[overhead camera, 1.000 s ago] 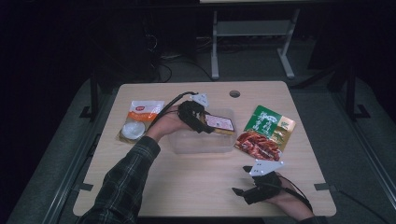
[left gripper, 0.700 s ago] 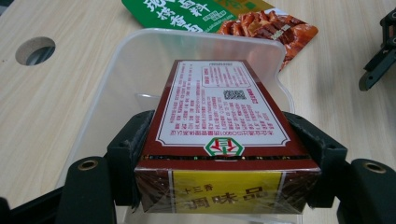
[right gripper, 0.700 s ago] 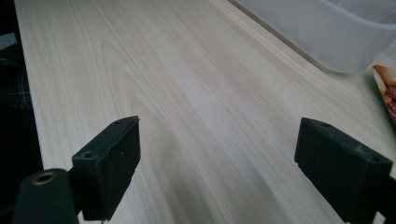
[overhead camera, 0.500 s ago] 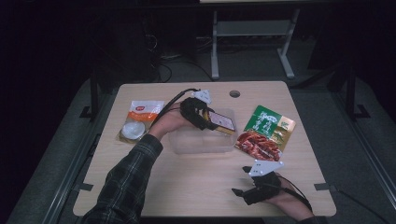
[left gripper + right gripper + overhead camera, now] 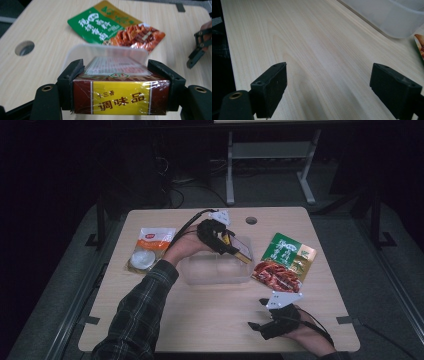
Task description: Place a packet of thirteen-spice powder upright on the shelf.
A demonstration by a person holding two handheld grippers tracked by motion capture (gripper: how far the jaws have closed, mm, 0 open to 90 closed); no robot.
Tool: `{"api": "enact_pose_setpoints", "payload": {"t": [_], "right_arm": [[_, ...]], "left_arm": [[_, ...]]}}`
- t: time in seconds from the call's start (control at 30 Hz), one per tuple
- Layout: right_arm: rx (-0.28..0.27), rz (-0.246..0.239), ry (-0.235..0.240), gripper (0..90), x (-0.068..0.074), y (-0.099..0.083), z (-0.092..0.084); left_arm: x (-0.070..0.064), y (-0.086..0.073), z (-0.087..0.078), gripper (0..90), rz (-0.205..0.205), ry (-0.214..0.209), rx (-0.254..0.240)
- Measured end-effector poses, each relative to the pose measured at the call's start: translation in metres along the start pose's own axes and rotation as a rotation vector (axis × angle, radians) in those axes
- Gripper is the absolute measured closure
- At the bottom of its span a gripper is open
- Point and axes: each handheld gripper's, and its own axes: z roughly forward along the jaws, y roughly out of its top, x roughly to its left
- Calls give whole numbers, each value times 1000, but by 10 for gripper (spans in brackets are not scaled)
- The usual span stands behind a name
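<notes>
On the table (image 5: 210,315), three pouches, one tub (image 5: 215,270); left tool (image 5: 121,75) pinches one box (image 5: 120,100), right tool (image 5: 329,92) spread.

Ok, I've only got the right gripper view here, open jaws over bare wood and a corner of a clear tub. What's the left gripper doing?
Observer: The left gripper is clamped across a red and yellow seasoning box wrapped in clear film.
Operator: Where is that box relative to the tub?
Observer: In the high view it is tilted over the far right corner of the clear tub.
Operator: Anything else on the table?
Observer: A green and red snack pouch lies just right of the tub, and an orange and white pouch lies to its left.
</notes>
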Motion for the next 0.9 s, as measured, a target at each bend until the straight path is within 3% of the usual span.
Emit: {"api": "enact_pose_setpoints", "payload": {"t": [0.47,0.9], "right_arm": [[-1,1,3,137,0,0,0],[-3,4,6,137,1,0,0]], "left_arm": [[0,17,18,312,8,-28,-14],[3,18,41,313,-20,-53,-25]]}}
